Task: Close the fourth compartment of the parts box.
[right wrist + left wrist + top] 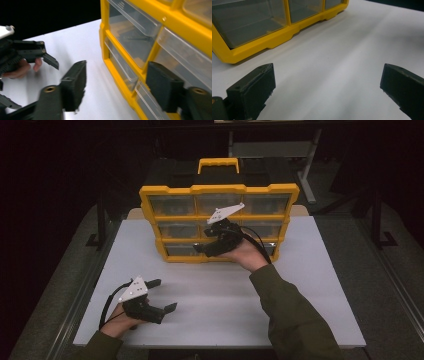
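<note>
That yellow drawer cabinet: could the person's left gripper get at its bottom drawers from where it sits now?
Probably yes. The left gripper rests open on the white table, and bare tabletop lies between it and the yellow drawer cabinet. The right gripper already works at the bottom row, which might crowd it.

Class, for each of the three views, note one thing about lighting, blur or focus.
High view: dark surroundings, the white table lit, grainy. Left gripper view: the organizer fairly sharp, soft shadow bands across the table. Right gripper view: the near jaws and the organizer's drawers smeared by blur, background black.
</note>
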The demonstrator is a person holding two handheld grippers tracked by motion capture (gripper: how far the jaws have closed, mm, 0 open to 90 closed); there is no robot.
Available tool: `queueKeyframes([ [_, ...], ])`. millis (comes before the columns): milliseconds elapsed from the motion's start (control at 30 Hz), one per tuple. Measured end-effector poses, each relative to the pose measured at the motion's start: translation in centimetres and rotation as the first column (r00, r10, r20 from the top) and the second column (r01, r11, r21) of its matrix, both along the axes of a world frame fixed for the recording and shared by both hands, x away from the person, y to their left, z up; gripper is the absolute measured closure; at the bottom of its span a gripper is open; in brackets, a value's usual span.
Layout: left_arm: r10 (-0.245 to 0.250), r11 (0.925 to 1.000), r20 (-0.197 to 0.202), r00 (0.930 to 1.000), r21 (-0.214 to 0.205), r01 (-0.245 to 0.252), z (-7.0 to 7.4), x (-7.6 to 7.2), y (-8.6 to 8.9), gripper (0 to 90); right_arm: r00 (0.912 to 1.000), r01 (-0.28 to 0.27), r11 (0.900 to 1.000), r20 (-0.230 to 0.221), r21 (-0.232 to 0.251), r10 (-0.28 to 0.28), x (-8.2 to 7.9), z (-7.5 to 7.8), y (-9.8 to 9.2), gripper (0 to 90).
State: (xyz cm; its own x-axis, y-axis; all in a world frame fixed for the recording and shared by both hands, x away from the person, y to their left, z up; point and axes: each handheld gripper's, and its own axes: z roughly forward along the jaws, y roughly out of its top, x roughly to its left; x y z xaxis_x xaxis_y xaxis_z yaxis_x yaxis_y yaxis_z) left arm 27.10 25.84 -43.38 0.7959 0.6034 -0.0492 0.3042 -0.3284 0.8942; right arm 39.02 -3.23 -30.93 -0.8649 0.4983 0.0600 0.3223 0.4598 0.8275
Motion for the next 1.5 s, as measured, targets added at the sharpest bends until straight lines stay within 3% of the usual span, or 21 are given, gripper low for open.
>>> queueKeyframes([
  [300, 0.002, 1.0000, -0.002, 1.0000, 0.003, -0.002, 0.0, 0.0, 0.0, 0.0, 0.9991, 0.042, 0.9989, 0.007, 0.022, -0.042, -0.6, -1.4, -1.3, 15.4],
  [433, 0.001, 0.9999, 0.002, 1.0000, 0.012, -0.001, 0.0, 0.0, 0.1, 0.0, 0.9987, 0.048, 0.9988, 0.016, 0.010, -0.048, -0.9, -2.0, -1.7, 12.8],
  [633, 0.000, 0.9999, -0.001, 1.0000, 0.015, 0.000, 0.0, 0.1, 0.1, 0.0, 0.9984, 0.057, 0.9980, -0.004, 0.029, -0.056, -1.5, -2.7, -2.8, 6.6],
  [767, 0.001, 0.9999, 0.001, 1.0000, 0.014, -0.001, 0.0, 0.0, 0.1, 0.0, 0.9974, 0.071, 0.9972, -0.005, 0.024, -0.071, -2.0, -3.3, -3.4, 4.0],
  [800, 0.001, 0.9999, 0.001, 1.0000, 0.016, -0.001, 0.0, 0.1, 0.1, 0.0, 0.9977, 0.067, 0.9977, 0.013, 0.010, -0.067, -2.0, -3.6, -3.7, 2.4],
  [900, 0.000, 0.9998, 0.002, 1.0000, 0.019, 0.000, 0.0, 0.1, 0.1, 0.0, 0.9966, 0.083, 0.9962, -0.009, 0.027, -0.082, -2.5, -4.1, -4.1, 1.3],
  [1267, -0.002, 0.9998, 0.003, 1.0000, 0.019, 0.002, -0.1, 0.0, 0.0, 0.0, 0.9936, 0.110, 0.9932, 0.021, 0.037, -0.111, -3.9, -5.6, -6.1, 1.0],
  [1500, -0.004, 0.9997, 0.002, 1.0000, 0.026, 0.004, 0.0, 0.1, 0.1, 0.0, 0.9918, 0.126, 0.9912, 0.017, 0.040, -0.127, -4.7, -6.7, -7.5, 1.0],
])
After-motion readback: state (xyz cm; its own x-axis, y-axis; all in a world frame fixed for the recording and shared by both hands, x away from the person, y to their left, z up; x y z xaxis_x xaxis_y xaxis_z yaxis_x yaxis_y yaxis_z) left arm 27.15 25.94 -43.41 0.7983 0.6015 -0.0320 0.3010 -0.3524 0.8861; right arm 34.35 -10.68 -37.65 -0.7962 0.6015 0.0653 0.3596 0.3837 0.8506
